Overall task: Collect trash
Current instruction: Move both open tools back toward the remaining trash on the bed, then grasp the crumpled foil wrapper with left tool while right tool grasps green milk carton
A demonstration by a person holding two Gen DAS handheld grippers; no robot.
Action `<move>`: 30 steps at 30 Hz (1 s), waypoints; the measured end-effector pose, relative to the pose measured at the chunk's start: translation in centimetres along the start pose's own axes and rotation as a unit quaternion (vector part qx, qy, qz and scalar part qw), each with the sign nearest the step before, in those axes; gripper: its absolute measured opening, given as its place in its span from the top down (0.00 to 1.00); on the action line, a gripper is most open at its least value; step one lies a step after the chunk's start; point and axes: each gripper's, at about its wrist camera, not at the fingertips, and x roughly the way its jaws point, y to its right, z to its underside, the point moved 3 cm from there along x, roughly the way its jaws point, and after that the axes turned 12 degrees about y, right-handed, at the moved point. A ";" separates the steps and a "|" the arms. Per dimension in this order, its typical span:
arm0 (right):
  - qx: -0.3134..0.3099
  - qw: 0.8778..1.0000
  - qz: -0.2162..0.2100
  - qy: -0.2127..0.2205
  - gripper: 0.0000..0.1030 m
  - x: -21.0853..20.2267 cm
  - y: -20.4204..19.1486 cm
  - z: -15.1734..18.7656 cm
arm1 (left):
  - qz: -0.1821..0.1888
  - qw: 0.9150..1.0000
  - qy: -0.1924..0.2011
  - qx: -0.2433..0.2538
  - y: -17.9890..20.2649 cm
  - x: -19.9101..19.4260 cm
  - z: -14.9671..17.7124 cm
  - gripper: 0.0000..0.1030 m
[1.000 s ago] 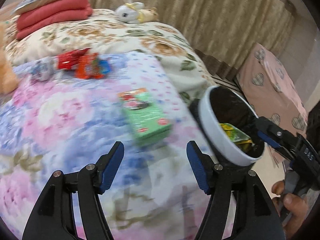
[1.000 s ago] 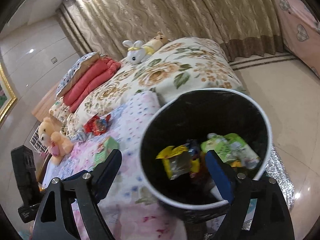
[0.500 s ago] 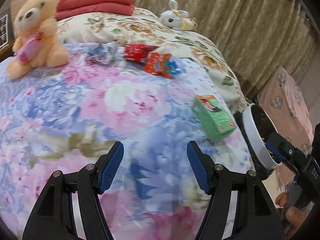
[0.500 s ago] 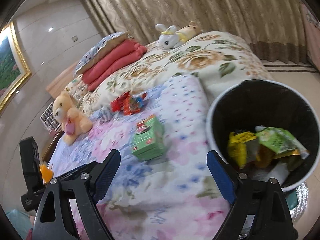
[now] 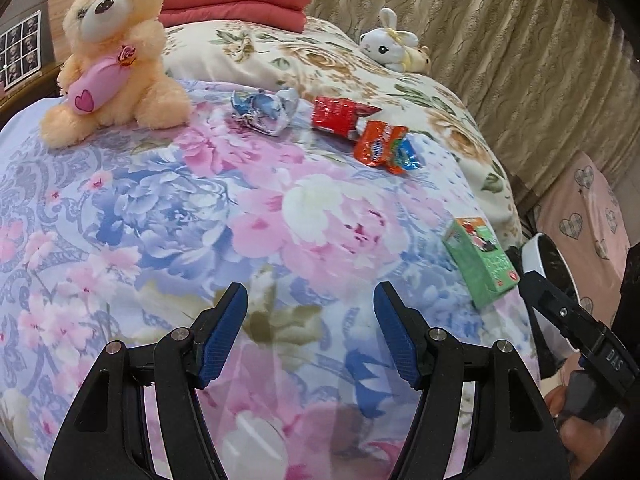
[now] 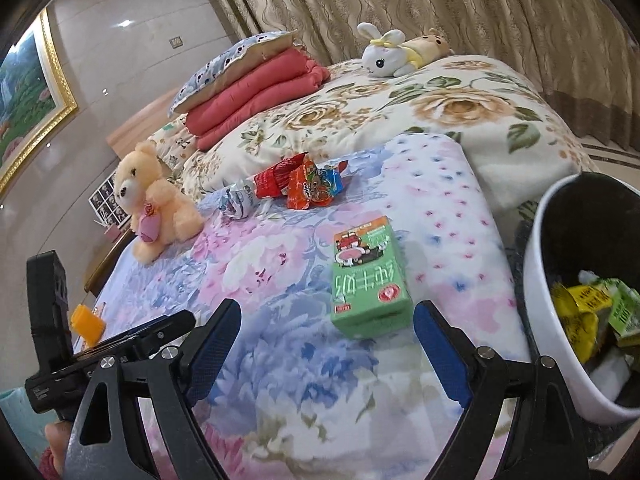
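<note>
Where it lies flat, the green carton looks uncrushed; printed face up.

Green carton ahead of right gripper, red-white label. Beyond: orange, red, silver-blue wrappers. Quilt pink-blue floral. Bin white, black inside. Blue pads.

Green carton Chinese print, bear's "love" tag

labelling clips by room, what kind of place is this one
Most likely a bedroom: a bed with a floral quilt, folded red bedding under a pillow near its head, plush toys like the teddy bear, and curtains behind.
</note>
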 end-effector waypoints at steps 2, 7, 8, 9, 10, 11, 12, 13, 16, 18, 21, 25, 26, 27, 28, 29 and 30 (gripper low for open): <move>-0.003 1.000 0.006 -0.006 0.13 0.8 0.2 0.1 | -0.005 1.000 -0.001 0.004 -0.3 0.5 -0.4 0.35; -0.017 1.000 0.018 -0.015 0.13 2.4 0.6 0.3 | -0.011 1.000 -0.004 0.008 -0.9 2.2 -1.5 0.35; -0.016 1.000 0.019 -0.018 0.13 2.7 0.8 0.3 | -0.013 1.000 -0.003 0.009 -0.9 2.5 -1.8 0.35; -0.013 0.999 0.021 -0.023 0.13 3.1 1.0 0.4 | -0.014 1.000 -0.002 0.009 -1.0 2.7 -2.0 0.35; -0.009 0.999 0.021 -0.024 0.13 3.3 1.2 0.4 | -0.015 1.000 -0.002 0.010 -1.2 3.2 -2.4 0.35; -0.005 0.999 0.021 -0.025 0.13 3.5 1.4 0.4 | -0.016 1.000 -0.002 0.011 -1.2 3.6 -2.7 0.35; -0.004 0.999 0.021 -0.024 0.13 3.5 1.5 0.3 | -0.017 1.000 -0.002 0.011 -1.3 4.1 -3.0 0.35; -0.004 1.000 0.022 -0.022 0.13 3.6 1.5 0.3 | -0.018 1.000 -0.002 0.013 -1.4 4.5 -3.4 0.35; -0.011 0.999 0.023 -0.021 0.13 4.1 1.6 0.0 | -0.026 0.999 0.005 0.019 -1.7 6.2 -4.8 0.35; -0.014 0.999 0.024 -0.026 0.13 4.7 1.7 0.0 | -0.032 0.999 0.006 0.018 -2.0 7.5 -5.7 0.35; -0.006 0.999 0.023 -0.033 0.14 5.3 1.9 0.1 | -0.037 0.999 0.005 0.010 -2.6 9.5 -6.9 0.35; 0.004 0.999 0.021 -0.032 0.20 5.6 2.1 0.1 | -0.050 0.999 0.011 0.006 -3.1 12.0 -8.4 0.34; 0.003 0.999 0.021 -0.036 0.23 5.7 2.0 0.2 | -0.053 0.998 0.012 0.006 -3.1 12.5 -8.7 0.34; 0.002 0.999 0.022 -0.038 0.24 5.8 2.0 0.3 | -0.056 0.998 0.014 0.005 -3.2 13.0 -9.0 0.34; 0.001 0.999 0.022 -0.039 0.26 5.8 2.0 0.3 | -0.059 0.998 0.016 0.004 -3.3 13.5 -9.4 0.34; 0.002 0.999 0.020 -0.039 0.26 5.8 2.0 0.3 | -0.063 0.998 0.016 0.002 -3.4 13.9 -9.7 0.34; 0.003 0.999 0.019 -0.039 0.26 5.8 2.0 0.4 | -0.065 0.998 0.017 -0.001 -3.5 14.3 -9.9 0.34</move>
